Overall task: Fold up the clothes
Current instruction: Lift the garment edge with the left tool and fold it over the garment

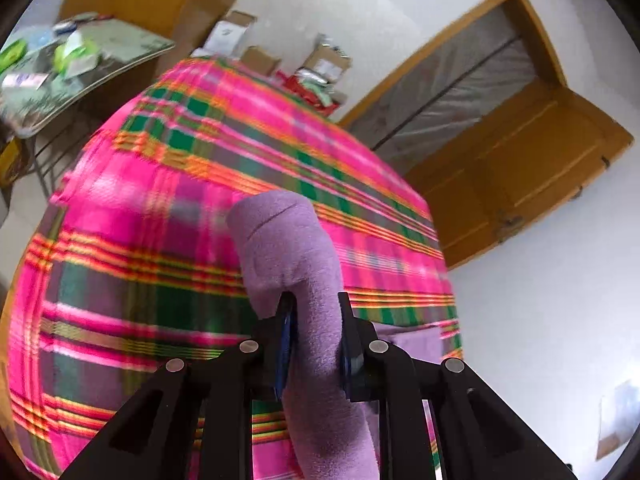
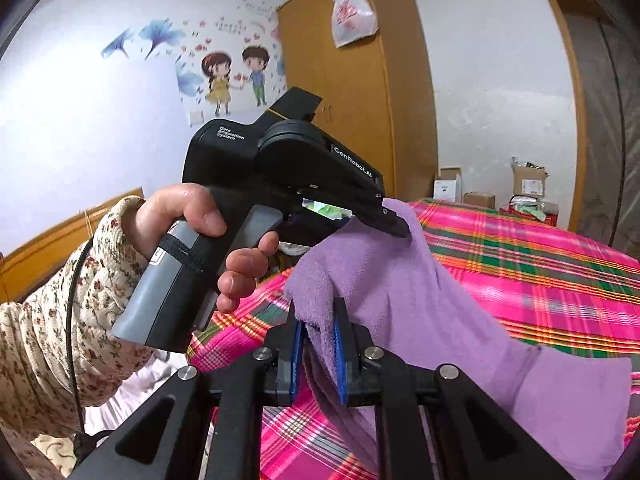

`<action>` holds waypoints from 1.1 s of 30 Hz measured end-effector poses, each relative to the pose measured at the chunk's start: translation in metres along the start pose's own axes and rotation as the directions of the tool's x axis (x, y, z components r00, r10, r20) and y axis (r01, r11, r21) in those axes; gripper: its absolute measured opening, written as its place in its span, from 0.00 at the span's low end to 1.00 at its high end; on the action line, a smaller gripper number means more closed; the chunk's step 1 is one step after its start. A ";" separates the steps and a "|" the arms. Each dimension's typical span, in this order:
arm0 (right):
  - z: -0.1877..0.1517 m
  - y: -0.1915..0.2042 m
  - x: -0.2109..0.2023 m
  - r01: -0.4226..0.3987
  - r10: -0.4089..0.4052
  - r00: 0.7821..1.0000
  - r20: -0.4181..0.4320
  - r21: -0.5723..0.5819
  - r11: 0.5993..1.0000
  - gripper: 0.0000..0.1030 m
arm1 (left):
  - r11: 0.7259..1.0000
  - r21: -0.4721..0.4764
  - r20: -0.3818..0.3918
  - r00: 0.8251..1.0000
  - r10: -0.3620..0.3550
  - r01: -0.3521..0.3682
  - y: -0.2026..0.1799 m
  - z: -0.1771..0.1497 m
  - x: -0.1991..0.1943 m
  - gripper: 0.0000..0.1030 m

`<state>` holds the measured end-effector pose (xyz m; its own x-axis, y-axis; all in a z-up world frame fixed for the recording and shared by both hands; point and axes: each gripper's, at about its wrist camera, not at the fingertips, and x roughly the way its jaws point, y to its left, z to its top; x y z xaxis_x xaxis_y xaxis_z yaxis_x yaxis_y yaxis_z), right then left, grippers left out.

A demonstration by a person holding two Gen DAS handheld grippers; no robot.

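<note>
Purple fleece garment [image 2: 420, 300]: soft, napped fabric, lilac, held bunched and lifted above the plaid blanket [image 2: 540, 264]. One end drapes down onto the blanket toward the lower right of the right wrist view; a stitched seam line shows on the rolled fold in the left wrist view.

Left gripper [image 1: 316, 340]: black angular linkage with round metal pivot pins and blue ribbed pads. Fingers pressed onto a thick roll of the purple fleece garment [image 1: 288, 248], which bulges up and beyond the tips, above the blanket.

Right gripper [image 2: 316, 352]: same build, blue pads closed on a folded edge of the fleece, just beside the left gripper's tip [image 2: 394, 224], which pinches the same garment higher up.

Left hand [image 2: 200, 236]: wrapped round the grey handle of the left unit, a finger on the trigger; floral knit sleeve [image 2: 52, 320], ribbed texture.

Plaid blanket [image 1: 160, 208]: pink, green and orange woven checks, spread flat over a bed.

Beyond the blanket: cardboard boxes [image 2: 528, 182] against the white wall; a wooden wardrobe [image 2: 360, 92], smooth, ochre, with a plastic bag [image 2: 352, 12] hanging on it.
</note>
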<state>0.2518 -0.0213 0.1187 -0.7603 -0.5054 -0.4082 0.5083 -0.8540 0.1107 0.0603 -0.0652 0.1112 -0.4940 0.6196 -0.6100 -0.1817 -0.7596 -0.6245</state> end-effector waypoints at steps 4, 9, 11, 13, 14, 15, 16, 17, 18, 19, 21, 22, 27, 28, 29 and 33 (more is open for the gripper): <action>0.007 -0.012 -0.020 0.020 -0.021 0.999 0.044 0.021 1.000 0.13 | 0.999 0.051 0.012 1.000 -0.016 0.015 -0.034 0.001 0.004 0.18; 0.009 -0.030 -0.045 0.051 -0.055 0.995 0.083 0.057 0.997 0.13 | 0.994 0.112 0.009 1.000 -0.016 0.015 -0.072 -0.001 0.016 0.18; 0.009 -0.038 -0.054 0.064 -0.071 0.993 0.096 0.071 0.995 0.13 | 0.992 0.126 0.003 1.000 -0.022 0.022 -0.084 -0.003 0.020 0.18; 0.008 -0.045 -0.062 0.075 -0.085 0.991 0.108 0.088 0.993 0.13 | 0.989 0.142 -0.004 1.000 -0.027 0.027 -0.096 -0.005 0.027 0.18; 0.007 -0.050 -0.066 0.081 -0.092 0.989 0.113 0.096 0.992 0.13 | 0.988 0.151 -0.008 1.000 -0.029 0.030 -0.102 -0.006 0.030 0.18; 0.006 -0.056 -0.070 0.086 -0.098 0.988 0.117 0.105 0.991 0.13 | 0.987 0.159 -0.011 0.999 -0.030 0.032 -0.109 -0.007 0.033 0.19; 0.005 -0.060 -0.074 0.091 -0.105 0.987 0.120 0.115 0.989 0.13 | 0.985 0.167 -0.014 0.999 -0.031 0.033 -0.115 -0.008 0.036 0.19; 0.004 -0.065 -0.078 0.097 -0.113 0.986 0.123 0.127 0.987 0.13 | 0.984 0.175 -0.020 0.999 -0.032 0.035 -0.120 -0.009 0.039 0.19; 0.003 -0.071 -0.083 0.104 -0.122 0.984 0.127 0.139 0.985 0.13 | 0.983 0.182 -0.026 0.999 -0.035 0.039 -0.126 -0.010 0.044 0.19; 0.001 -0.076 -0.087 0.112 -0.132 0.983 0.130 0.150 0.982 0.13 | 0.982 0.186 -0.033 0.999 -0.037 0.043 -0.131 -0.011 0.048 0.19; -0.001 -0.087 -0.095 0.127 -0.152 0.979 0.135 0.174 0.977 0.13 | 0.980 0.194 -0.047 0.998 -0.042 0.050 -0.140 -0.012 0.055 0.19; -0.003 -0.092 -0.098 0.134 -0.161 0.977 0.136 0.186 0.973 0.13 | 0.979 0.198 -0.053 0.998 -0.044 0.054 -0.144 -0.012 0.059 0.19; -0.013 -0.113 -0.114 0.170 -0.203 0.970 0.133 0.226 0.959 0.13 | 0.971 0.227 -0.099 0.993 -0.057 0.078 -0.167 -0.018 0.084 0.19; -0.015 -0.118 -0.117 0.177 -0.211 0.968 0.132 0.236 0.956 0.13 | 0.969 0.232 -0.108 0.992 -0.058 0.082 -0.170 -0.018 0.089 0.19; -0.017 -0.123 -0.120 0.182 -0.219 0.967 0.131 0.248 0.952 0.13 | 0.968 0.237 -0.116 0.991 -0.059 0.085 -0.174 -0.019 0.094 0.19; -0.025 -0.143 -0.131 0.205 -0.250 0.960 0.125 0.295 0.933 0.13 | 0.961 0.260 -0.148 0.987 -0.056 0.094 -0.192 -0.024 0.116 0.19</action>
<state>0.2890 0.1702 0.1337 -0.9078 -0.2867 -0.3061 0.1990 -0.9370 0.2872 0.0582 0.1570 0.1481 -0.3518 0.6838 -0.6393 -0.4418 -0.7233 -0.5307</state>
